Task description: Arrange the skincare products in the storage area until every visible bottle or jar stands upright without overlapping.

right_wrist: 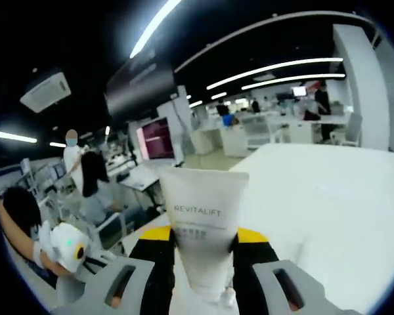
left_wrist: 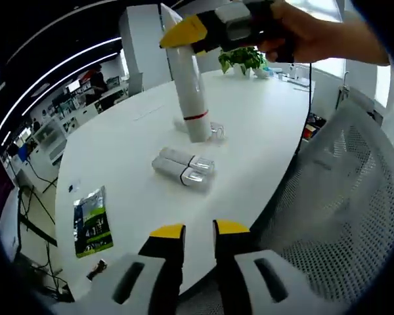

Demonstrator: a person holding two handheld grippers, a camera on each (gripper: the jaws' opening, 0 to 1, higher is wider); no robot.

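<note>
Right hand-held gripper (left_wrist: 203,33) pinches the tall white squeeze tube (left_wrist: 187,82) upright, cap seemingly touching the white table (left_wrist: 118,151); released off-plumb, it topples onto two clear-capped bottles (left_wrist: 184,167) (lying nearer). Left hand-held gripper (left_wrist: 199,230) hangs narrow, empty.

a white table (left_wrist: 118,151) bears two lying tubes (left_wrist: 184,167), a green packet (left_wrist: 92,222) and a potted plant (left_wrist: 244,60).
</note>
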